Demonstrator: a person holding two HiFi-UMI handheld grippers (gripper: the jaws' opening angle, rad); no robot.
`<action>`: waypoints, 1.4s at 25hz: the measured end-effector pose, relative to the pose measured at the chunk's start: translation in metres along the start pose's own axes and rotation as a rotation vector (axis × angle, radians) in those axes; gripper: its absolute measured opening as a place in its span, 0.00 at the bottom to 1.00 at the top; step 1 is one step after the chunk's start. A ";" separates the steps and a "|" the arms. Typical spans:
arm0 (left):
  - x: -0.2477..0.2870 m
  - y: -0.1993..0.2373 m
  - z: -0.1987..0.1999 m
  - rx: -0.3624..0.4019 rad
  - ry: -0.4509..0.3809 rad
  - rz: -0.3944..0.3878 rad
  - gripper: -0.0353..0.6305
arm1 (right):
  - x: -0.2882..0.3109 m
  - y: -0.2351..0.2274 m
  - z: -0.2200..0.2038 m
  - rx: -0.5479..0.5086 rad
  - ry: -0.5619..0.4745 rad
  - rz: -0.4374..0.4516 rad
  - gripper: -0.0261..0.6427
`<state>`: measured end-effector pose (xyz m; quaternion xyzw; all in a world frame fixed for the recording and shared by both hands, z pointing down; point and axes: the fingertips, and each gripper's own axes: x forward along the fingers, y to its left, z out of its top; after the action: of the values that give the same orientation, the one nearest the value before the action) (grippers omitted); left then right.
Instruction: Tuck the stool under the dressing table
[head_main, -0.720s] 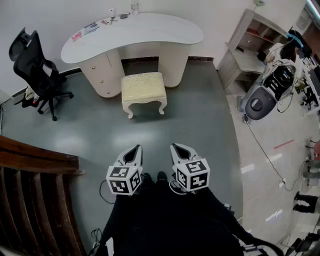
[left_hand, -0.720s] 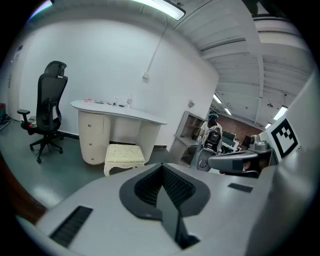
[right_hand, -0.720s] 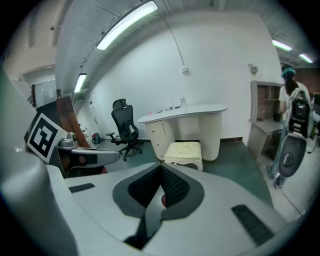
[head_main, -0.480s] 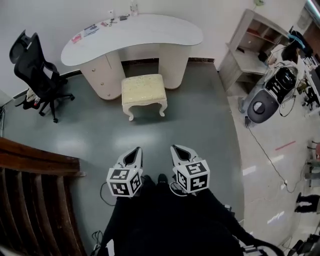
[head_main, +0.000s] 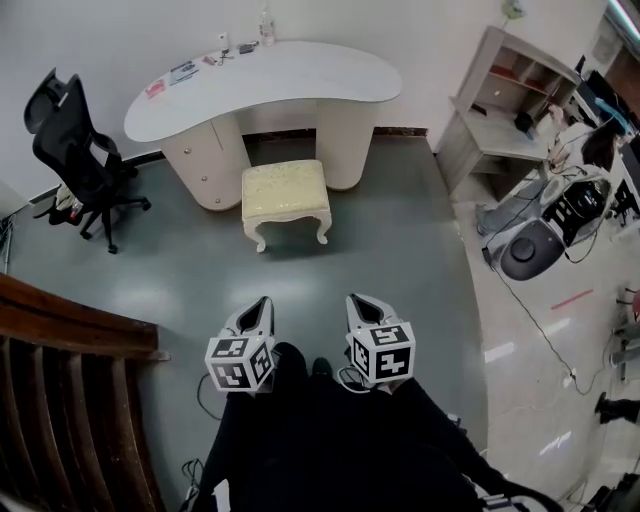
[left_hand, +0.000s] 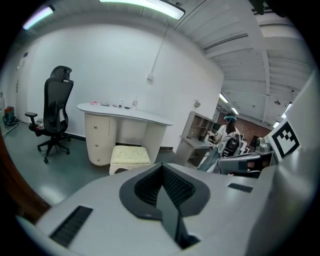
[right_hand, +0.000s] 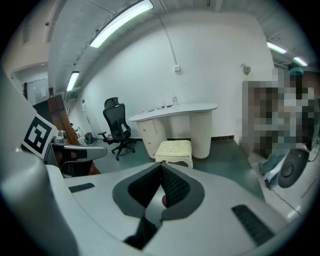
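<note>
We see both grippers held low and close to the body, side by side above the person's dark trousers and shoes, pointing forward across the grey floor (head_main: 200, 270) toward the furniture. The left gripper (head_main: 261, 302) has its jaws brought together to a point with nothing between them; its own view shows the ribbed pads meeting along a single seam (left_hand: 162, 169). The right gripper (head_main: 356, 299) is the same — jaws closed on each other and empty, as its own view confirms (right_hand: 161, 168). The two tips are level with each other and a little apart, neither touching anything.

The stool (head_main: 286, 192) stands upright on the floor well ahead of the grippers, in front of the dressing table (head_main: 330, 75). It sits at the knee gap between the drawer pedestal (head_main: 205, 160) and the rounded pedestal (head_main: 348, 145), with most of its cream seat still out in the open rather than under the top.

We count two grippers, each carrying one marker cube — the left cube (head_main: 238, 362) and the right cube (head_main: 383, 352). There is one stool, one dressing table and one black office chair (head_main: 70, 140), which stands to the table's left. A few small items (head_main: 185, 70) lie at the back of the tabletop, too small for us to identify.
</note>
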<state>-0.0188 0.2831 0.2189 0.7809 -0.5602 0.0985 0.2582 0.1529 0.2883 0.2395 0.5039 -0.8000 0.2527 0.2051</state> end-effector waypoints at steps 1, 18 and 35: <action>0.001 0.000 0.001 -0.004 -0.002 0.003 0.06 | 0.000 -0.004 0.000 0.011 0.000 -0.006 0.05; 0.027 0.011 0.023 0.019 0.001 0.060 0.06 | 0.018 -0.035 -0.007 0.113 0.074 -0.023 0.05; 0.134 0.104 0.060 -0.047 0.093 0.073 0.06 | 0.139 -0.047 0.049 0.109 0.173 -0.059 0.05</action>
<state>-0.0756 0.1167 0.2578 0.7482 -0.5778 0.1307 0.2986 0.1356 0.1438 0.2912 0.5139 -0.7493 0.3323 0.2531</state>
